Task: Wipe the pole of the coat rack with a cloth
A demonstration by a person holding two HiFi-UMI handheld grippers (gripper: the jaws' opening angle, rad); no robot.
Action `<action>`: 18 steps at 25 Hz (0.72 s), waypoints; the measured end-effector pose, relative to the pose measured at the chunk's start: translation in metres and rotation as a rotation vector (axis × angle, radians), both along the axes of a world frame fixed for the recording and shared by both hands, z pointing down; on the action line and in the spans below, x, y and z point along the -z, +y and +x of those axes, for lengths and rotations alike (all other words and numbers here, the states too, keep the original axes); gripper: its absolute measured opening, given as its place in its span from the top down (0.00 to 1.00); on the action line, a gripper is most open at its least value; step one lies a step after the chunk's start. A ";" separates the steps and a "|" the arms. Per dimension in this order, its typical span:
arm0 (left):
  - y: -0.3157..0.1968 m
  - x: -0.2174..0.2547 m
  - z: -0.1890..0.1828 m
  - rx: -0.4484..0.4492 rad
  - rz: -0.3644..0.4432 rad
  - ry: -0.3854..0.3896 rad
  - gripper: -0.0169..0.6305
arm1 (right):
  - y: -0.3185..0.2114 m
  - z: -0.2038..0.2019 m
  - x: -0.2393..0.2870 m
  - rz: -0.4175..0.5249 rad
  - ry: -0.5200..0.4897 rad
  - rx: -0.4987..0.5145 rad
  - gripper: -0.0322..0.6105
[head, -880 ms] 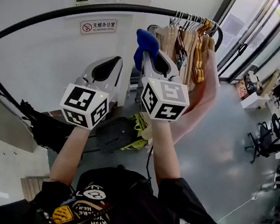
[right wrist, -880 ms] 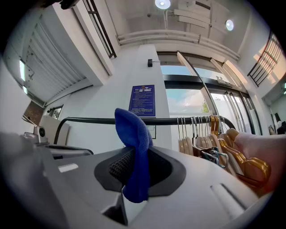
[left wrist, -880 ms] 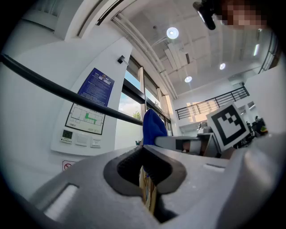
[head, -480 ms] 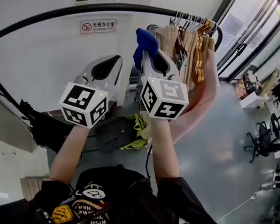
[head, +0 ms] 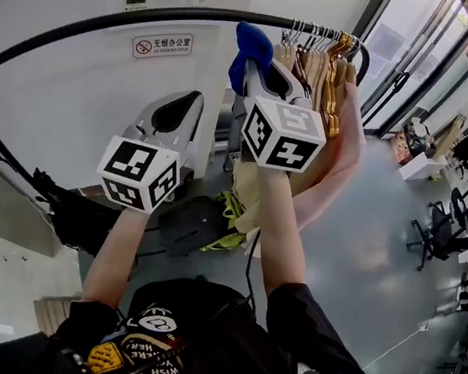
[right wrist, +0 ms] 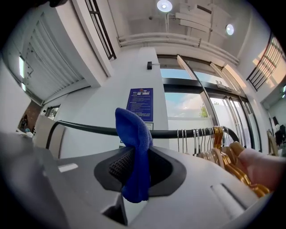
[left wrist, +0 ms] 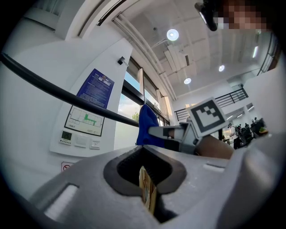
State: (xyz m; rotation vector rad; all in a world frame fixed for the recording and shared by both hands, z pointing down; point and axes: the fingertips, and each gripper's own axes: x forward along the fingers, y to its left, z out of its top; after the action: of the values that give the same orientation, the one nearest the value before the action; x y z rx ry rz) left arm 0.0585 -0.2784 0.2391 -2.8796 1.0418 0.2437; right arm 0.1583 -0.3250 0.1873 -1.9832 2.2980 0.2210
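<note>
Room: white walls, a grey floor [head: 360, 265] far below, and glass doors [head: 403, 50] off beyond the right gripper's outer side.
Pole: the black coat rack pole [head: 153, 15] arcs overhead, crossing above and ahead of both grippers.
Right gripper: the right gripper [right wrist: 134, 165] is raised, its jaws closed on the cloth and its tips just under the pole.
Cloth: the blue cloth [right wrist: 134, 134] stands up out of those jaws. Its top fold overlaps the pole, but I cannot tell whether it presses on it.
Left gripper: the left gripper [left wrist: 145, 174] is lower, to the right gripper's left. Its jaws are drawn together to a thin slit and grip nothing, and the pole is well ahead of its tips.
Hangers: wooden hangers [head: 324, 74] are bunched on the pole just right of the right gripper.
Wall: a red-and-white sign [head: 164, 45] is above the left gripper, and a blue poster [right wrist: 140, 103] is straight ahead of the right gripper, behind the pole.
</note>
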 end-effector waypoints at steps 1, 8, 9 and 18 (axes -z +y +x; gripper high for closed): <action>0.001 0.001 -0.001 0.000 0.002 0.001 0.97 | -0.007 0.006 0.009 0.003 0.000 -0.019 0.83; 0.002 -0.001 -0.010 0.026 -0.002 -0.001 0.97 | -0.047 0.048 0.026 -0.048 0.000 -0.146 0.83; 0.002 -0.003 -0.014 0.033 -0.006 -0.001 0.97 | -0.052 0.050 0.025 -0.053 -0.004 -0.152 0.83; 0.004 -0.005 -0.049 0.098 -0.024 0.013 0.97 | -0.058 -0.014 0.022 -0.055 0.014 -0.048 0.83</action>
State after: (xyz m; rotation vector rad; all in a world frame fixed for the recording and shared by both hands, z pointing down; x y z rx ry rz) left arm 0.0098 -0.2744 0.2439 -2.8413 1.1920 0.2458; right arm 0.1440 -0.3833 0.1654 -2.0707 2.2911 0.1773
